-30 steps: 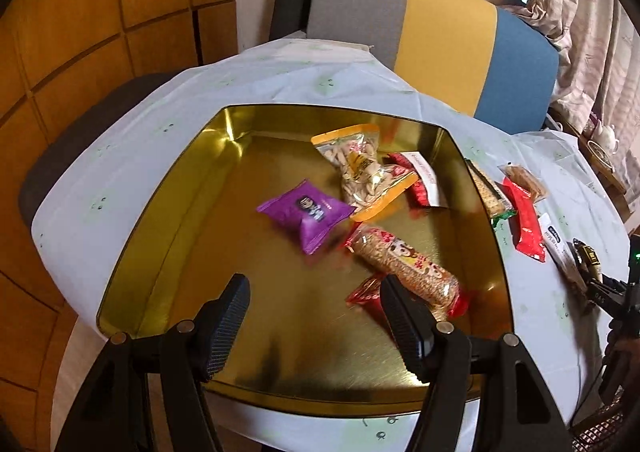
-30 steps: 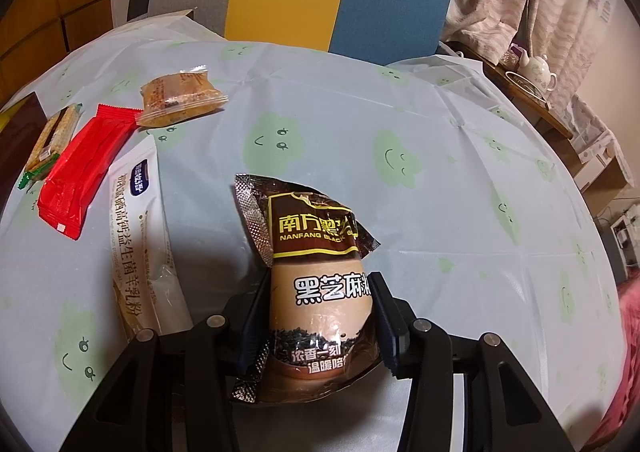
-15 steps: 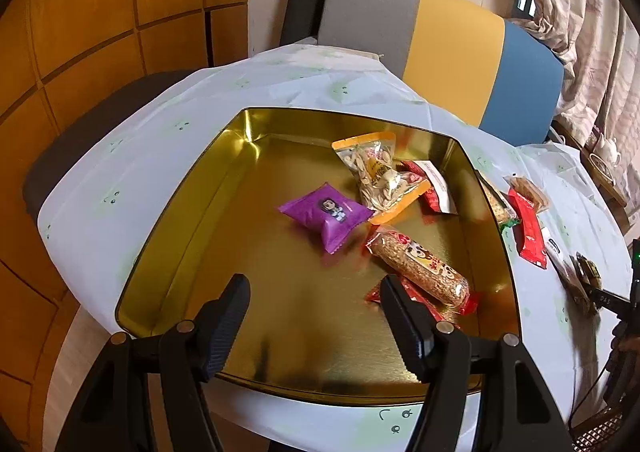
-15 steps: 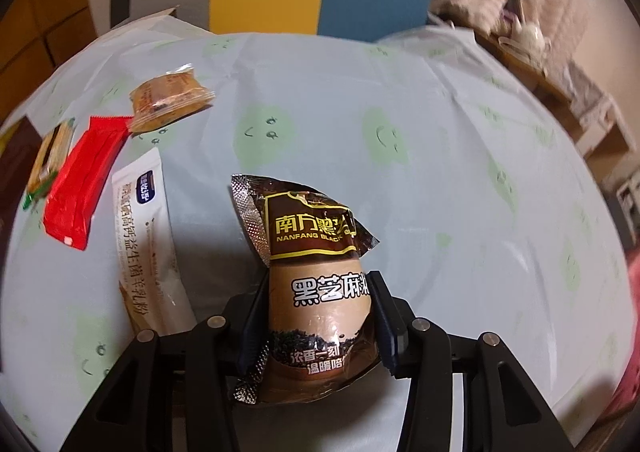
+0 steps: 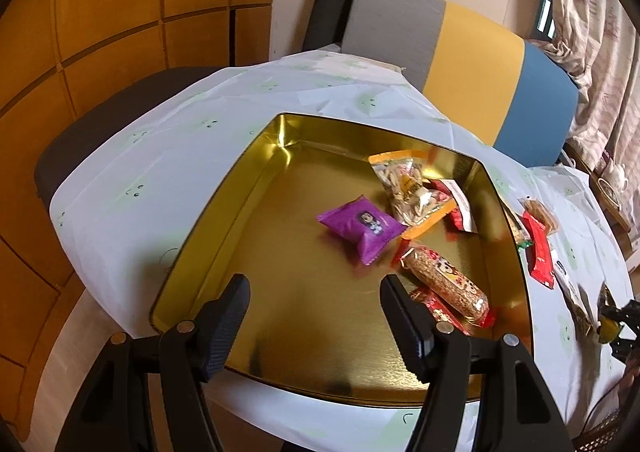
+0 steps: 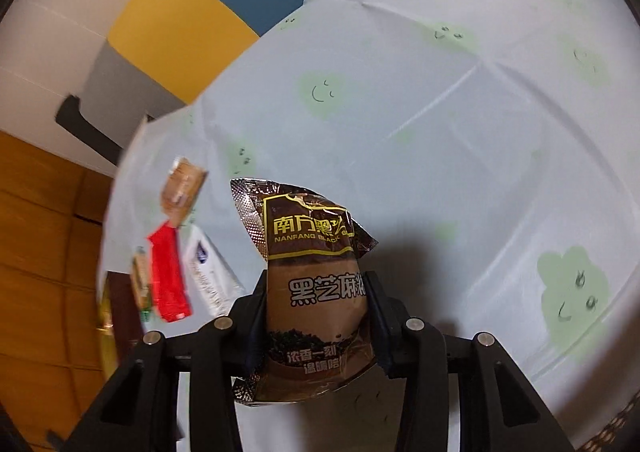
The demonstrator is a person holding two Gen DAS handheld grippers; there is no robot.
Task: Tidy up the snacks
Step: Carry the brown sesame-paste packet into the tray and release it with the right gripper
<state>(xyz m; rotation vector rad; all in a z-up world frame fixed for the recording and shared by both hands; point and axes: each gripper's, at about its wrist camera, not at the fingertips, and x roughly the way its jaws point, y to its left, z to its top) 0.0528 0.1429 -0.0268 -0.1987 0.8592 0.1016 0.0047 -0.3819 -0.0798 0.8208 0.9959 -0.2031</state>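
1. Gold-coloured tin tray (image 5: 224, 212) fills the left wrist view, sitting on the pale tablecloth (image 5: 160, 156) near the table's near edge. Already inside it: purple packet (image 5: 360, 226), clear nut bag (image 5: 408, 188), long grain bar (image 5: 444, 282), a red-and-white packet (image 5: 456, 204) and a red wrapper (image 5: 436, 310) partly under the bar.
2. Left gripper (image 5: 314, 310) hovers over the tray's near rim, jaws apart, nothing between them.
3. Outside the tray on its right side, on the cloth: red stick pack (image 5: 538, 248), a small tan biscuit pack (image 5: 540, 210), a green-ended bar (image 5: 516, 230) just beside the rim. Judged: roughly half sorted.
4. Room: the tray's left half is bare, so there is plenty of floor for more packets. The wall on the right side stands between the loose snacks and the tray.
5. Right wrist view, tilted and blurred: right gripper (image 6: 316, 316) is clamped on the brown sesame sachet (image 6: 316, 292), pads pressing its sides; the jaws have just been closing on it. The sachet appears lifted clear of the cloth.
6. Still on the cloth at left here: white sachet (image 6: 208, 272), the red stick pack (image 6: 168, 276), the biscuit pack (image 6: 182, 188).
7. Judged remaining: carry the sachet over the tray wall and release it, then the four loose packs.
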